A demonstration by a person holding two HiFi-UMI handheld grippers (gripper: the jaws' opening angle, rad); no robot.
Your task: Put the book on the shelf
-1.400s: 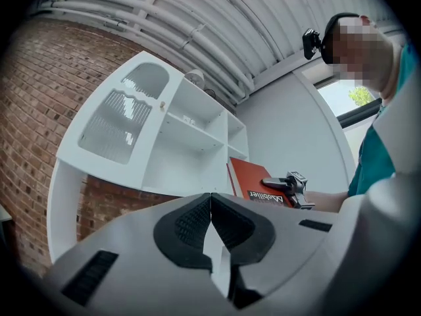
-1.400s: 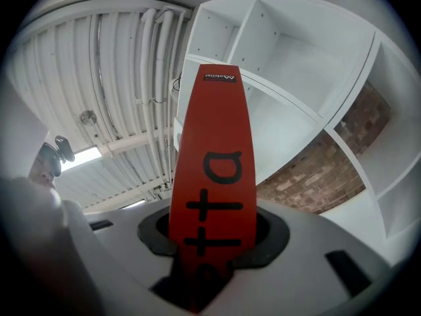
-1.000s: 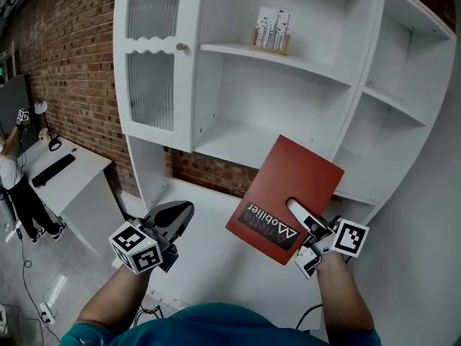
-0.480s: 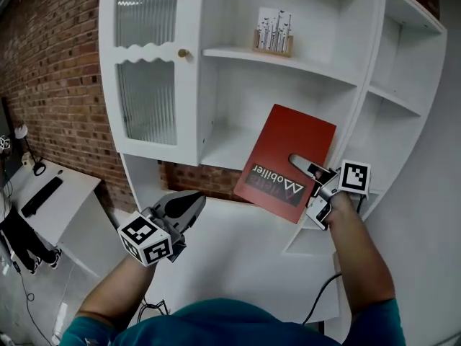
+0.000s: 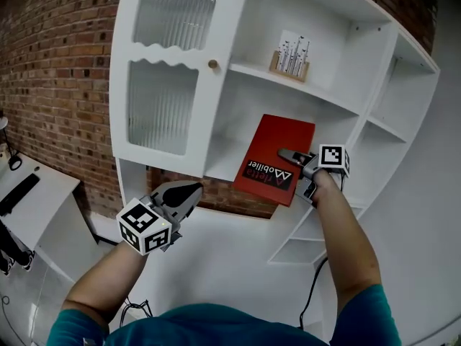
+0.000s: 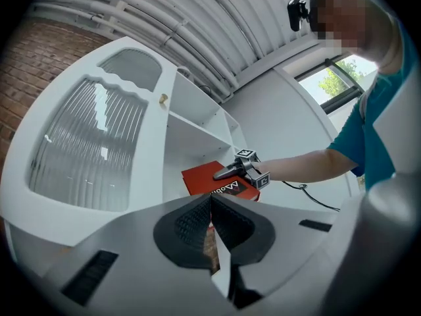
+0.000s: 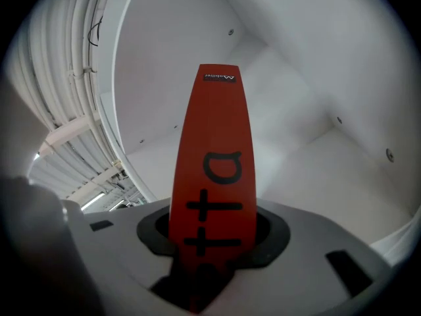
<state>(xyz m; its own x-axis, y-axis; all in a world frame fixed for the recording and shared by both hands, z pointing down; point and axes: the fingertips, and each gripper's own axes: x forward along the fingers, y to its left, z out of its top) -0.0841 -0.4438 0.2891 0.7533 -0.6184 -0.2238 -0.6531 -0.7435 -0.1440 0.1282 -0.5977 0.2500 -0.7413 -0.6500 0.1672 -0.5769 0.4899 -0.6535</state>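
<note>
R gripper (image 5: 291, 155) jaws clamped on red book (image 5: 268, 146), book at shelf (image 5: 324, 96) mid bay, L gripper (image 5: 189, 192) jaws closed, empty, below shelf, brick wall (image 5: 65, 63) left of shelf

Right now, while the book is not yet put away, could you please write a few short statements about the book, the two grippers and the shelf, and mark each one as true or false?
1. The right gripper is shut on the red book. True.
2. The left gripper also holds the book. False: its jaws are together with nothing between them, away from the book.
3. The upper shelf board has nothing on it. False: a small holder with cards stands there.
4. The glass door has a small round knob. True.
</note>
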